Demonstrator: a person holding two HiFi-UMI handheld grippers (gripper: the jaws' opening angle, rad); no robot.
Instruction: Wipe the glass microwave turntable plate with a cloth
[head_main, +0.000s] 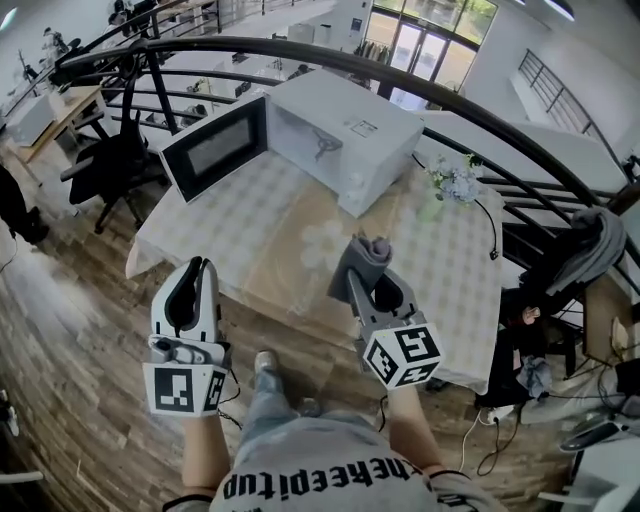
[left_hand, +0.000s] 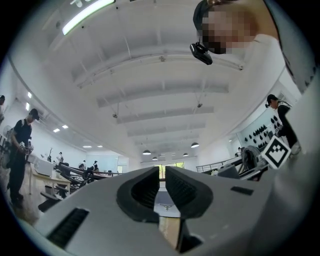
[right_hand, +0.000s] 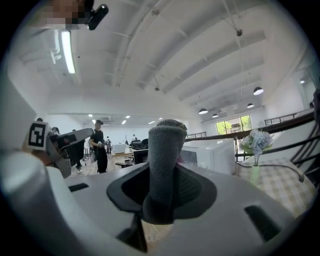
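The glass plate (head_main: 325, 243) shows only faintly on the checked table (head_main: 250, 215), in front of the open microwave (head_main: 345, 135). My right gripper (head_main: 366, 268) pinches a grey cloth (right_hand: 162, 160) upright, above the table near the plate. My left gripper (left_hand: 160, 184) is empty, jaws nearly together, near the table's front edge.

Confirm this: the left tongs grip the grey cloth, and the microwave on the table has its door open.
One error: the right tongs grip the grey cloth, as the right gripper view shows; the left tongs hold nothing. The microwave on the table does have its door open.
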